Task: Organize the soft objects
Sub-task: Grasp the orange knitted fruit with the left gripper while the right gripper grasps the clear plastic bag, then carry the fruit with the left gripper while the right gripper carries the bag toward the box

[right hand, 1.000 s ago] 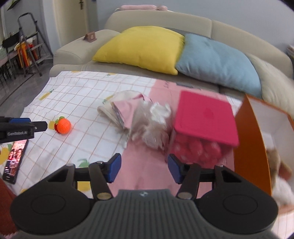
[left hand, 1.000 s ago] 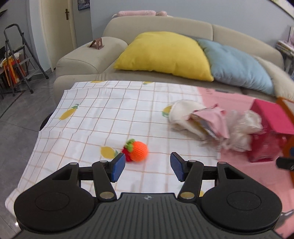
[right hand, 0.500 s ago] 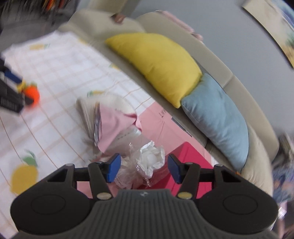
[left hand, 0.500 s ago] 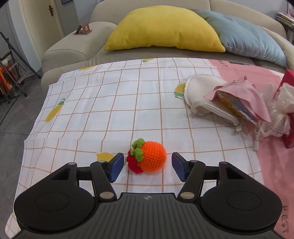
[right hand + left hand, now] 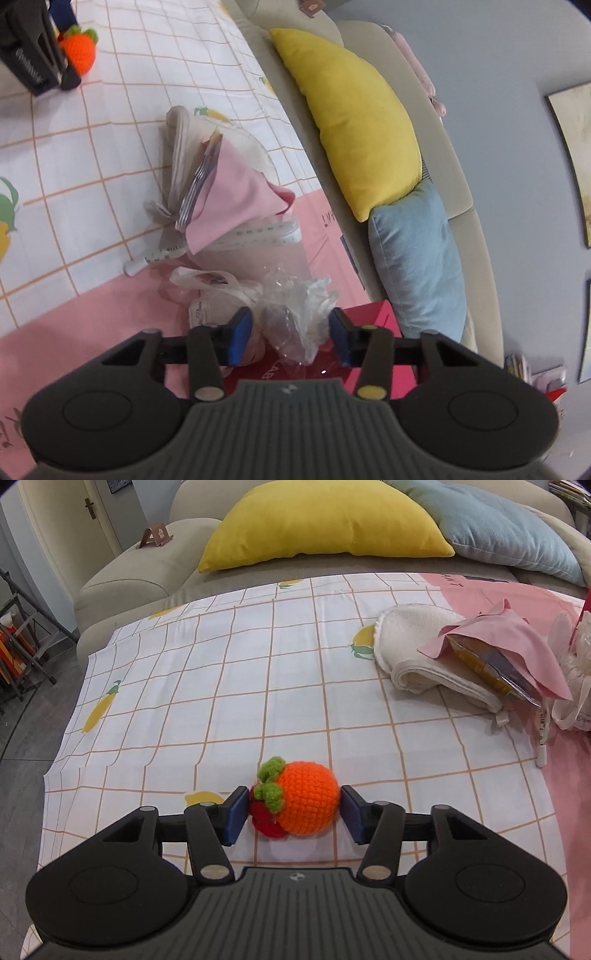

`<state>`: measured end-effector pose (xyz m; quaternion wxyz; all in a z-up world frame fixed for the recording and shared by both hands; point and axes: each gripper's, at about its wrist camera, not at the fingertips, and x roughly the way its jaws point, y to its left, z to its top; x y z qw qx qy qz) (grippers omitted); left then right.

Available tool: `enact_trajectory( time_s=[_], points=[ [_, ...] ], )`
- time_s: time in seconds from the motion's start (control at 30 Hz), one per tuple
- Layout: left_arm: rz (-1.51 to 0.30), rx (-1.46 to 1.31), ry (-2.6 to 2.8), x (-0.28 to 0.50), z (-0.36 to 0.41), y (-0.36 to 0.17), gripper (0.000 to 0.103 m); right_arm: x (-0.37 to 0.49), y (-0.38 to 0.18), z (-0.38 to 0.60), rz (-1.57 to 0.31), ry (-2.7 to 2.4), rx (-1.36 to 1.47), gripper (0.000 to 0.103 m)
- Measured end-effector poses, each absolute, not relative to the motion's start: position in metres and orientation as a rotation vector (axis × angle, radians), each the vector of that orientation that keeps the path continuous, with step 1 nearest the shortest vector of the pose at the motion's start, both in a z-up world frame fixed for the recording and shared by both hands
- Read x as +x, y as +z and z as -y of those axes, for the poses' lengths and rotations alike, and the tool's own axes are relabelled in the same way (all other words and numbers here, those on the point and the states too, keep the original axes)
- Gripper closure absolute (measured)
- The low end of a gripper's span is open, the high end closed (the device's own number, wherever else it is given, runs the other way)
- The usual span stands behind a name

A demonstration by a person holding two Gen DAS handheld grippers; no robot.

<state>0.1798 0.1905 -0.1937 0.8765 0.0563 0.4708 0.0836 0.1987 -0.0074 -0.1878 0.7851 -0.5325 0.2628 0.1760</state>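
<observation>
- Far left, the left gripper [image 5: 291,814] sits low over the checked cloth [image 5: 229,672], its jaws just closing in around the crocheted orange [image 5: 301,797]. The left pad looks to touch the red bit at the toy's side, and the right pad is at the orange body or a hair off it, so there is no real squeeze yet.
- That toy looks light, stuffed and springy. Yarn gives good friction, so a grip across the round middle should hold, while the green leaves would just fold.
- Moving right, the folded cream towel [image 5: 417,657] and pink cloth [image 5: 517,646] lie limp in a heap.
- Rightmost, the right gripper [image 5: 291,338] has its jaws narrowing around the crinkled clear plastic bag [image 5: 295,314], pads not yet pressing. It looks featherlight, slippery and collapsing, so best pinch the bunched middle.
</observation>
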Motion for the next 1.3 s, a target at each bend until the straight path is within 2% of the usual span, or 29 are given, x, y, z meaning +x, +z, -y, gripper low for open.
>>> enact_trajectory(
  time_s=[0.17,0.27,0.57,1.13,1.3],
  points=[
    [-0.941,0.105,0.171,0.170,-0.182,-0.182,0.043,0.191,-0.188,0.006,-0.534,0.383,-1.183,0.077],
    [-0.909,0.082,0.149,0.161,-0.170,-0.168,0.043,0.185,-0.182,0.007,-0.529,0.387,-1.165,0.080],
    [-0.851,0.042,0.091,0.127,-0.134,-0.137,0.043,0.155,-0.145,0.019,-0.544,0.417,-1.012,0.080],
    [-0.856,-0.062,-0.001,0.068,-0.085,-0.100,0.043,0.111,-0.099,0.112,-0.874,0.392,-0.351,0.080],
    [-0.856,-0.054,-0.048,0.055,-0.060,-0.090,0.043,0.101,-0.093,0.147,-0.907,0.362,-0.206,0.080]
  ],
)
